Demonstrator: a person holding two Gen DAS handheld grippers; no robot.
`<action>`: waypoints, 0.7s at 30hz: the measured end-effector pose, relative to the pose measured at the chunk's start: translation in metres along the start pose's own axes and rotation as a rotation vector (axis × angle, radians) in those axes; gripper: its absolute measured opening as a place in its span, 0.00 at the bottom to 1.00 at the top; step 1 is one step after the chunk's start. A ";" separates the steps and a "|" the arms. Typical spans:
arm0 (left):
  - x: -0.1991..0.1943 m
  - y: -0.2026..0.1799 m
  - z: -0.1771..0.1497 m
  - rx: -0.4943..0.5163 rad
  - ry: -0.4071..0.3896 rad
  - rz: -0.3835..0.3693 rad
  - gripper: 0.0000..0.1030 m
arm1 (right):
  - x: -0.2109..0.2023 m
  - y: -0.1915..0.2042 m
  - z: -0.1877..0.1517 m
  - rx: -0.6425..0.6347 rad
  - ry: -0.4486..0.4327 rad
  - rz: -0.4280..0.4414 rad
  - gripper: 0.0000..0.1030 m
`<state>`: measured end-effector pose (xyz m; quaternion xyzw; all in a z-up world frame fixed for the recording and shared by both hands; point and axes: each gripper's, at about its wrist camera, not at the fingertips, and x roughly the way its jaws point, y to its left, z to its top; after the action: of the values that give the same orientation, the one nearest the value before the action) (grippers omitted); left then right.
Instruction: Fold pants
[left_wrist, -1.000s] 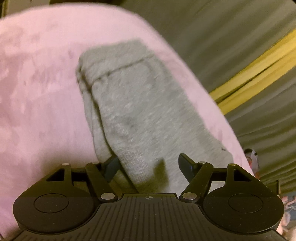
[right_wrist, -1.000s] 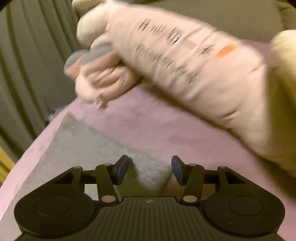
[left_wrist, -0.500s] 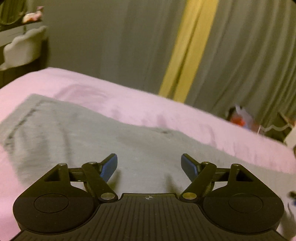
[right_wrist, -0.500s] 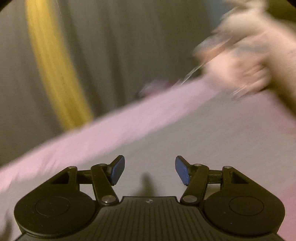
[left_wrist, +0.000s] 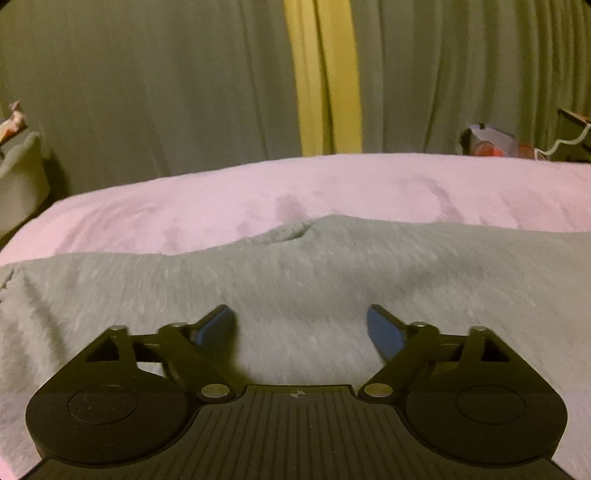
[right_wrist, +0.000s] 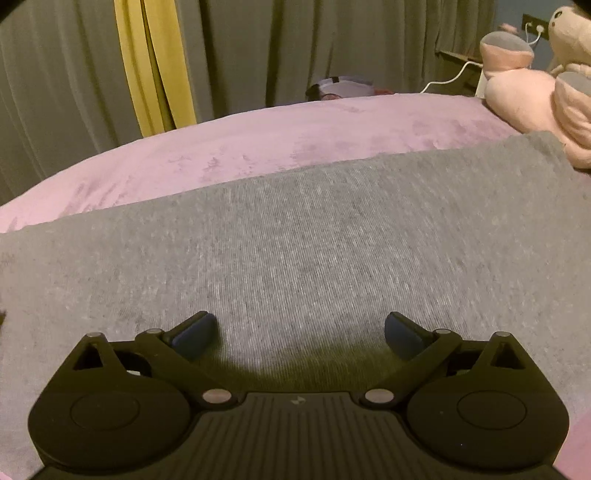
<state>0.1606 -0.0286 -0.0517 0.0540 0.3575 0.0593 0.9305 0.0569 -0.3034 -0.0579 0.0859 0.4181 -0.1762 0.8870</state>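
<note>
The grey knit pants are lying spread across the bed with the pink plush cover, stretching from nine o'clock to three o'clock in both wrist views. They are lying as one long flat band, so a lengthwise fold, leg over leg, is probably done already; the crosswise folds that would shorten the band are not yet showing, though neither end of the garment is fully in view, so this is a judgement only.

The left claw is hovering just over the cloth, its jaws opening, blue pads standing apart with only flat fabric showing below the gap and nothing pinched. The right claw is doing likewise: jaws opening wide, nothing clamped, grey cloth lying smooth underneath.

The left wrist view is showing a small pucker or opening in the far edge of the pants at twelve o'clock, and a rumpled seam at nine o'clock, neither of which is appearing in the other view. The right wrist view is giving a sharper look at the ribbed weave, and it alone is showing the pale pink plush toy sitting at two o'clock, touching or just beside the far corner of the pants. Both views are showing the grey-green curtains with a yellow strip behind the bed.
</note>
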 end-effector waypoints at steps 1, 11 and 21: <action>0.003 0.003 0.001 -0.018 -0.005 0.012 0.94 | 0.001 0.003 -0.001 0.001 -0.008 -0.007 0.97; -0.008 0.044 0.004 -0.172 0.060 0.184 0.95 | -0.011 0.014 -0.006 0.016 -0.069 -0.018 0.96; -0.015 0.080 -0.003 -0.219 0.092 0.331 0.95 | -0.027 0.134 -0.010 -0.224 -0.133 0.258 0.36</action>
<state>0.1417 0.0484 -0.0327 0.0078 0.3771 0.2523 0.8911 0.0850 -0.1704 -0.0428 0.0278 0.3611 -0.0184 0.9319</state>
